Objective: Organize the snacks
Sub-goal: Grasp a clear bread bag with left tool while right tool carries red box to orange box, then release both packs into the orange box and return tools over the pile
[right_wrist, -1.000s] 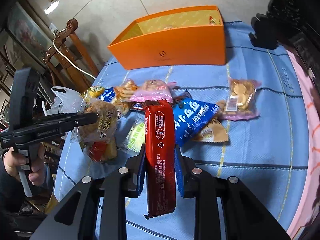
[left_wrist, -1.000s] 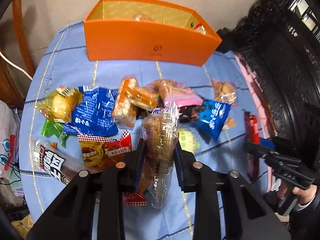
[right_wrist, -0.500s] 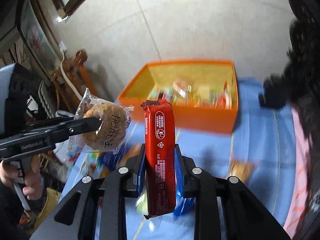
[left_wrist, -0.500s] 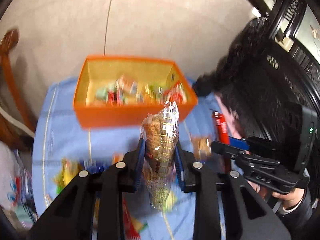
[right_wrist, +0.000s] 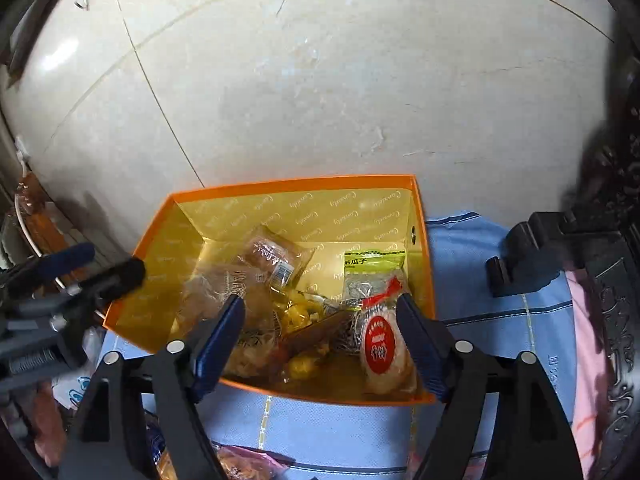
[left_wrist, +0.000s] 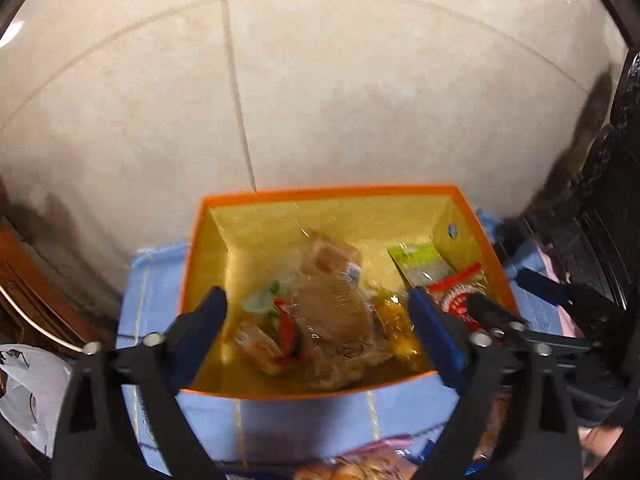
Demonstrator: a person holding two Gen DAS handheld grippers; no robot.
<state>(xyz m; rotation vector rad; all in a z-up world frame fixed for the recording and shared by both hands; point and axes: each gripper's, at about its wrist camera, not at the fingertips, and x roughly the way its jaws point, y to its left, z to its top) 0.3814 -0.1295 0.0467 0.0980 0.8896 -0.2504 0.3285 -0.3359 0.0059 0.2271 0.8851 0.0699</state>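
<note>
Over the orange box (left_wrist: pixel 256 390), the left hand-held gripper (left_wrist: pixel 316 332) hangs with jaws spread wide and nothing between them; a clear-wrapped cookie (left_wrist: pixel 332 316) lies below it inside the box. The right hand-held gripper (right_wrist: pixel 320 344) is likewise spread apart, holding nothing, above the box's right half, where a red-labelled cracker pack (right_wrist: pixel 382 350) lies.

A box (right_wrist: pixel 280 208) stands on the table (right_wrist: pixel 480 280), its far wall backing onto the floor (right_wrist: pixel 320 80) at 12 o'clock. Inside it, a clear-wrapped pastry (right_wrist: pixel 276 256) lies toward the back wall; a seed packet (right_wrist: pixel 374 268) sits at 2 o'clock from it, against the right wall. A round cracker pack (right_wrist: pixel 382 350) rests in the near right corner, at 5 o'clock. A large wrapped cake (left_wrist: pixel 332 320) fills the middle. More packets (right_wrist: pixel 248 462) lie on the table before the box, at 6 o'clock.
</note>
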